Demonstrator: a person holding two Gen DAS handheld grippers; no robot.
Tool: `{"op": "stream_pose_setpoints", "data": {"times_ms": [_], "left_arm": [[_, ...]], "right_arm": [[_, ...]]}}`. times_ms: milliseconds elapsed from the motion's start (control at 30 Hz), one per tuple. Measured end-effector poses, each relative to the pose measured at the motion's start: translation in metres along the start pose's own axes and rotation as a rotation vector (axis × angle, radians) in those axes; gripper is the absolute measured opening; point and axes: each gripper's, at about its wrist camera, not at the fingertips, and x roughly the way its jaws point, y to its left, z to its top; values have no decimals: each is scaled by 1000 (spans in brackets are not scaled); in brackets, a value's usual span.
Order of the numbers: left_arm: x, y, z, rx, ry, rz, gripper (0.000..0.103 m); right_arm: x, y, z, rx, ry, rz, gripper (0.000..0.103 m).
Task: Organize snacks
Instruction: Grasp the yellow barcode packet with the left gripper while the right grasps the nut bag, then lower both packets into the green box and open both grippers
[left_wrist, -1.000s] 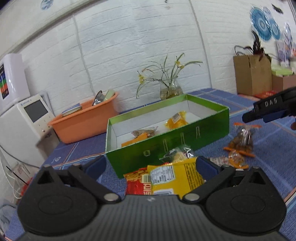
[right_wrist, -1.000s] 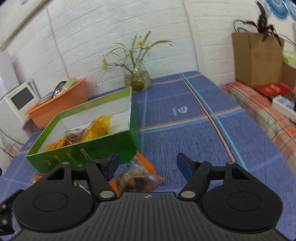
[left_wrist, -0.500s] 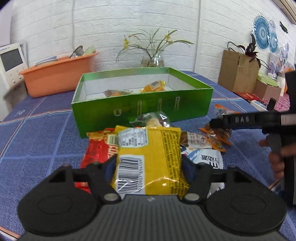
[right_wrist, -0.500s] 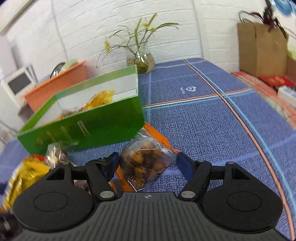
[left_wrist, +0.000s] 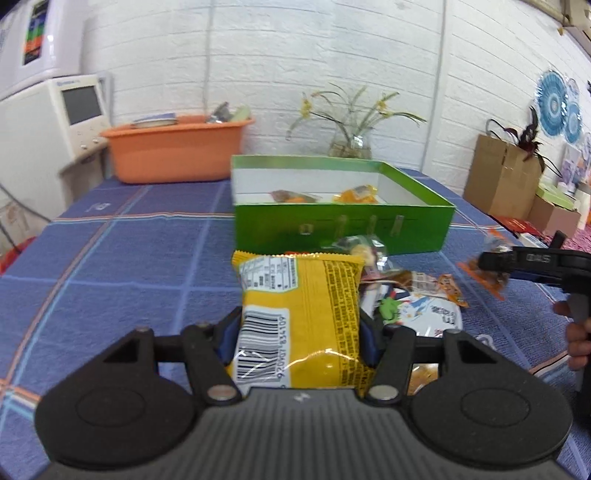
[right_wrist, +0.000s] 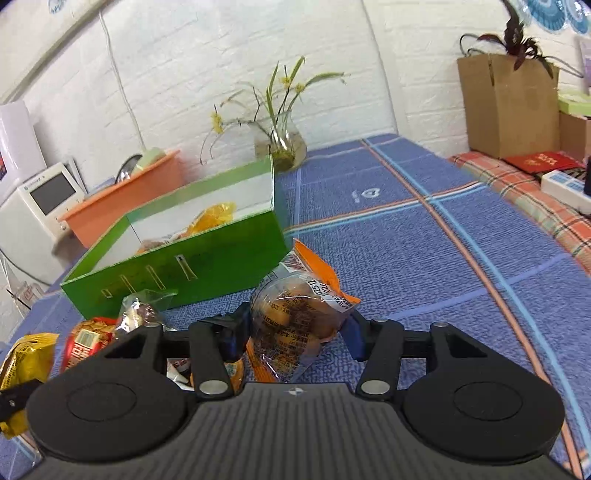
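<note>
My left gripper is shut on a yellow snack packet and holds it above the blue tablecloth, in front of the green box. My right gripper is shut on a clear bag of brown nuts with orange ends, lifted just off the cloth by the box's right corner. The box holds a few snacks. More packets lie on the cloth between the grippers. The right gripper with its bag also shows in the left wrist view.
An orange tub stands behind the box at the left, beside a white machine. A glass vase with flowers stands against the wall. A brown paper bag and boxes sit at the far right.
Both grippers have closed on their packets and lifted them: the left on the yellow packet, the right on the nut bag. Both have drawn back a little from the green box.
</note>
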Motion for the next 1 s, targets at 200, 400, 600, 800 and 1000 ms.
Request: {"op": "stream_pose_setpoints", "data": {"times_ms": [200,400,600,800,1000], "left_arm": [[-33,21,-11,-21,-35,106,59],[-51,30,-8,-7,-87,198,59],[-53,31,-3,2,-112,204,60],[-48,29,-4,-7,-109,175,60],[-31,25,18,-3,-140,136,60]], "right_arm": [[-48,8,-22,4,-12,71,87],[-66,44,-37,-47,40,279,87],[-65,80,-29,-174,-6,351,87],[-66,84,-29,-187,-22,350,87],[-48,93,-8,-216,-21,338,87]]}}
